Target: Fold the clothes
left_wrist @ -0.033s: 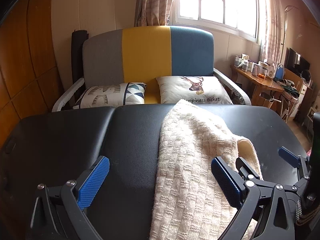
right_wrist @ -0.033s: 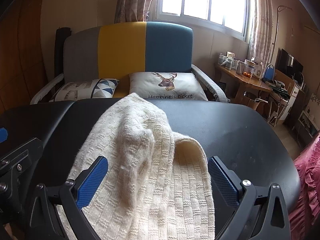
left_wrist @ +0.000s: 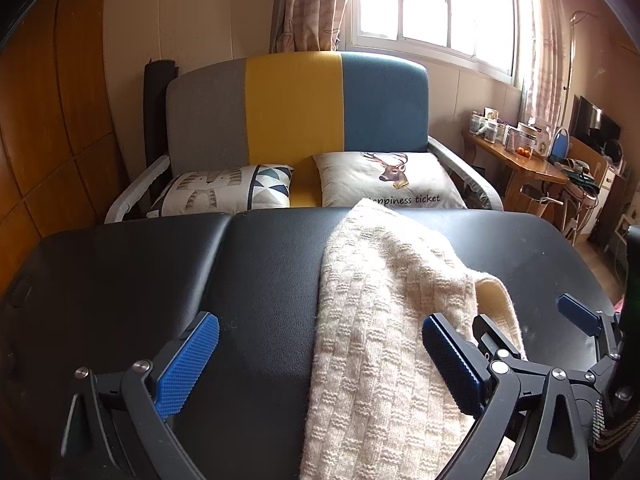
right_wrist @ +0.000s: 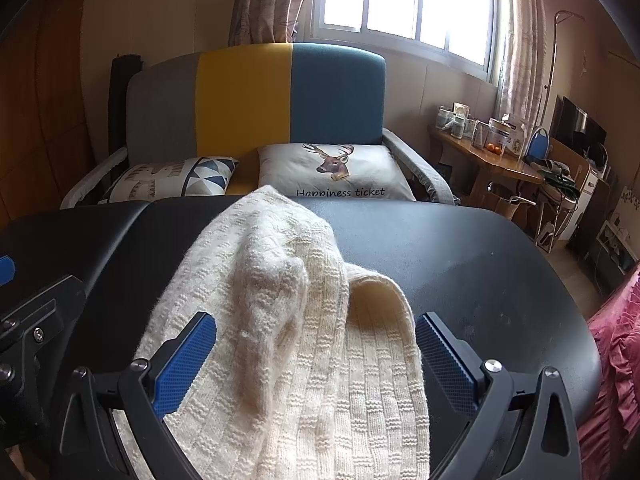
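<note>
Nothing has moved since the earlier frame: both the left gripper [left_wrist: 320,364] and right gripper [right_wrist: 316,360] hover, fingers wide, over the cream sweater [right_wrist: 280,300] on the black tabletop [left_wrist: 140,280].

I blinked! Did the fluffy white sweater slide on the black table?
No. In both views the cream sweater lies in the same place, its far tip just under the deer pillow, as before.

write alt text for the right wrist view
A cream knit sweater lies loosely folded on a black padded table, between the open blue-padded fingers of the right hand-held gripper. Behind the table stands a grey, yellow and blue sofa with two cushions, under a bright window.
</note>
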`<action>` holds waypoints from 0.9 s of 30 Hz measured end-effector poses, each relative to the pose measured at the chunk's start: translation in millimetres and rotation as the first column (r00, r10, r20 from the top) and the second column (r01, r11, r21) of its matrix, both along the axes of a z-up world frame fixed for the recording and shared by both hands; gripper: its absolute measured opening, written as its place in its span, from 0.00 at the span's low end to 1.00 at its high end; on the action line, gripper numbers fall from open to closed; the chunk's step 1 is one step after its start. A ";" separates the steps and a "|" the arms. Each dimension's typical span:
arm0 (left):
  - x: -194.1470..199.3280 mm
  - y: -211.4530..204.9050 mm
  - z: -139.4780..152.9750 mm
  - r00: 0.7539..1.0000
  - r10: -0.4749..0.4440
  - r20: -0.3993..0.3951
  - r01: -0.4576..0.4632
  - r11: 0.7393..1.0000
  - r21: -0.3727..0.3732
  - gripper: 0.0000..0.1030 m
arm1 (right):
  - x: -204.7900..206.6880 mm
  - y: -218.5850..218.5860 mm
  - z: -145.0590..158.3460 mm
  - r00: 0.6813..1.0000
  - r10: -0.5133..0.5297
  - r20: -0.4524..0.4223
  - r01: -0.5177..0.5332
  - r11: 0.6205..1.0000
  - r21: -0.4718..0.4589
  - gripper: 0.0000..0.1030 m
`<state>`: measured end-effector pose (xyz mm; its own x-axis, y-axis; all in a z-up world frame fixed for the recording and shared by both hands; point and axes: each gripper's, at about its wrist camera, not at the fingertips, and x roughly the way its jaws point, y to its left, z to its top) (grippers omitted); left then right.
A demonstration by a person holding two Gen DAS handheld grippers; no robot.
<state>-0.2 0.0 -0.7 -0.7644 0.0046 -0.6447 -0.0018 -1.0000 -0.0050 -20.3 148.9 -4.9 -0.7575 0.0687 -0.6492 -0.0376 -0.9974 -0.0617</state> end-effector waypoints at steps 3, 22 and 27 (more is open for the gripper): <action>-0.4 0.0 -1.3 1.000 0.001 0.001 -0.001 1.000 -0.002 1.00 | 0.3 -0.1 0.5 1.000 0.001 0.003 -0.001 1.000 -0.004 1.00; -4.4 -9.3 -18.8 0.997 -0.048 0.066 0.043 0.997 0.067 1.00 | 1.0 -1.5 -5.9 0.999 0.009 0.030 -0.010 1.000 0.016 1.00; -5.2 -11.6 -23.1 0.996 -0.049 0.076 0.043 0.996 0.077 1.00 | -0.2 -0.7 -5.7 0.999 0.009 0.032 -0.009 1.000 0.006 1.00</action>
